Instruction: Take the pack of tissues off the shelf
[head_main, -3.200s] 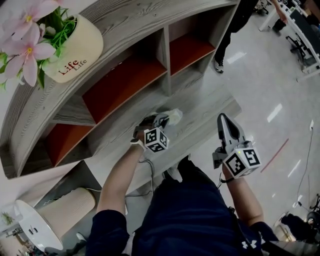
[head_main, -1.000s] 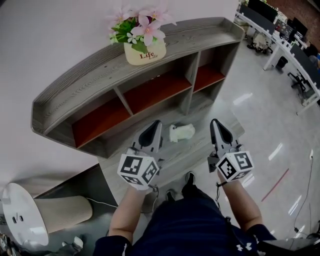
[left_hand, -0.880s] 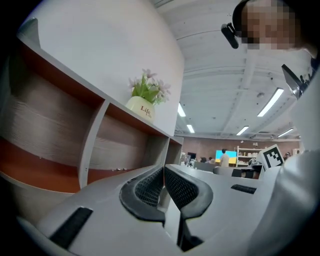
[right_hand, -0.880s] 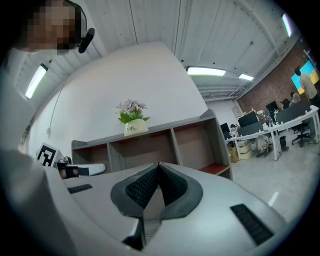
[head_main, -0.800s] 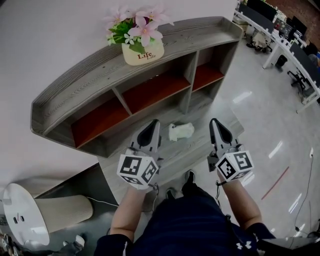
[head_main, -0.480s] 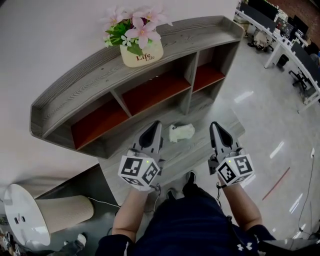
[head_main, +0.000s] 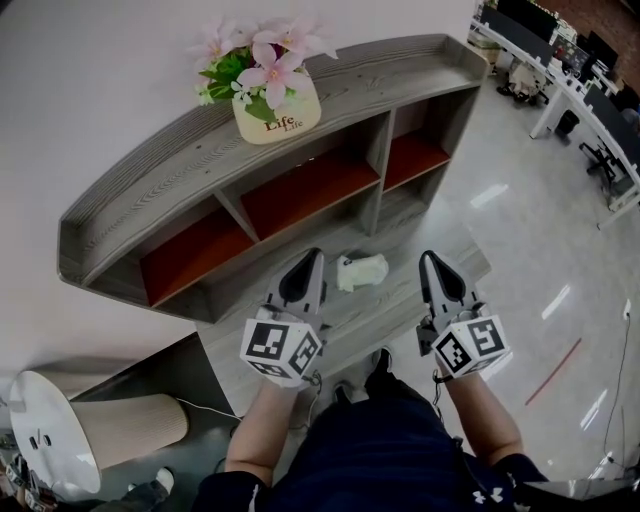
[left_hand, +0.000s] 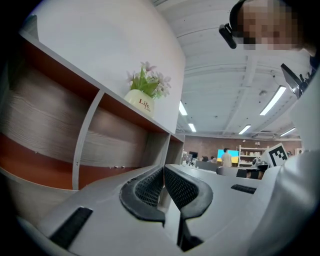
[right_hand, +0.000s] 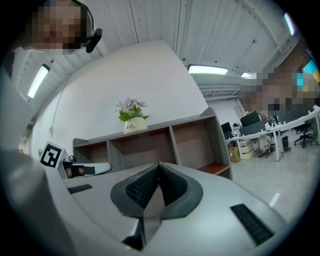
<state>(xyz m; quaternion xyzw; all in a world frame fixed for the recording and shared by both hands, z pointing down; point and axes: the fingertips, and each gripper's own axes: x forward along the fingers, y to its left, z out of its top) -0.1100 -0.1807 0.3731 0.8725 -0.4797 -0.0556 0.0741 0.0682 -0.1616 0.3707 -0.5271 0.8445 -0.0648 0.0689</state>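
A pale pack of tissues (head_main: 361, 270) lies on the lower grey ledge of the wooden shelf unit (head_main: 300, 115), between my two grippers in the head view. My left gripper (head_main: 310, 256) hangs just left of the pack, jaws shut and empty. My right gripper (head_main: 429, 259) is held to the pack's right, also shut with nothing in it. In the left gripper view the gripper (left_hand: 163, 169) points up at the shelf compartments. The right gripper view shows the gripper (right_hand: 158, 164) facing the whole shelf unit (right_hand: 150, 145). The pack is hidden in both gripper views.
A cream flower pot (head_main: 276, 110) with pink flowers stands on the shelf's top board. A round white-topped stool (head_main: 60, 440) sits at the lower left. Glossy floor stretches right toward desks and chairs (head_main: 600, 90). The compartments have red floors (head_main: 305, 190).
Since about three seconds ago the left gripper has let go of the pack and both grippers have drawn back from the shelf. Over the last second, only small drift.
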